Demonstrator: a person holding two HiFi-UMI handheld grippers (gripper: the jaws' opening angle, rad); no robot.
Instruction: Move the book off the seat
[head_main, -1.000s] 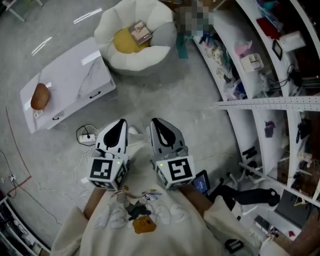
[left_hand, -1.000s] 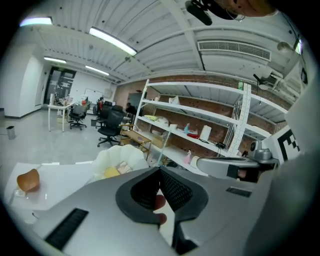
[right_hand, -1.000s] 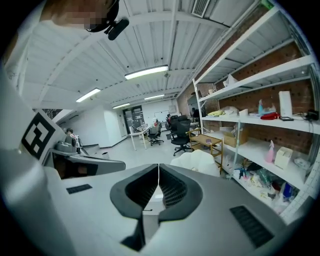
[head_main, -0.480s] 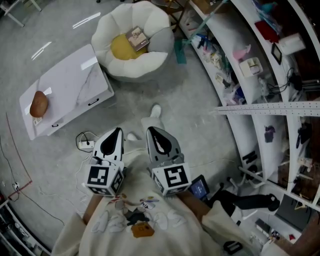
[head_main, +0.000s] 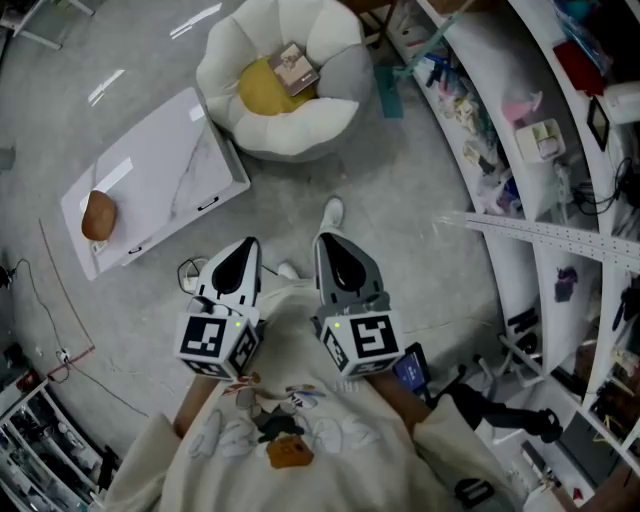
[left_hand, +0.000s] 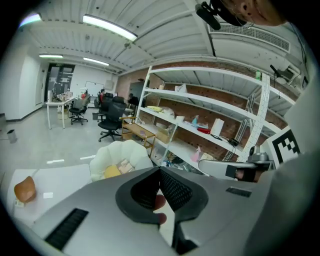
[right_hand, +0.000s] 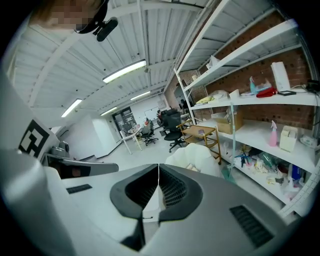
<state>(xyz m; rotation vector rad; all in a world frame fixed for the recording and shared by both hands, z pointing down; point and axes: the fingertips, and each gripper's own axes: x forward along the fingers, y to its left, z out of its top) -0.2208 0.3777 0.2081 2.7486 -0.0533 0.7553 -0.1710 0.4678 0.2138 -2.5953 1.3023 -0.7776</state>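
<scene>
Seat (head_main: 292, 138): soft, padded white cloth, matt, with a yellow cloth cushion (head_main: 260, 90). Book (head_main: 297, 68): paper cover. Bench (head_main: 160, 185): smooth, glossy white top with faint marble veining. Floor (head_main: 420, 220): smooth grey, faintly reflective. Left gripper (head_main: 247, 245) and right gripper (head_main: 328, 240): matt grey plastic shells, the jaws lined with black ribbed pads (right_hand: 173, 190). Sweater (head_main: 345, 460): cream cloth.

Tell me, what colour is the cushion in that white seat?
Yellow. The cushion sits inside the white seat; the head view shows it best.
</scene>
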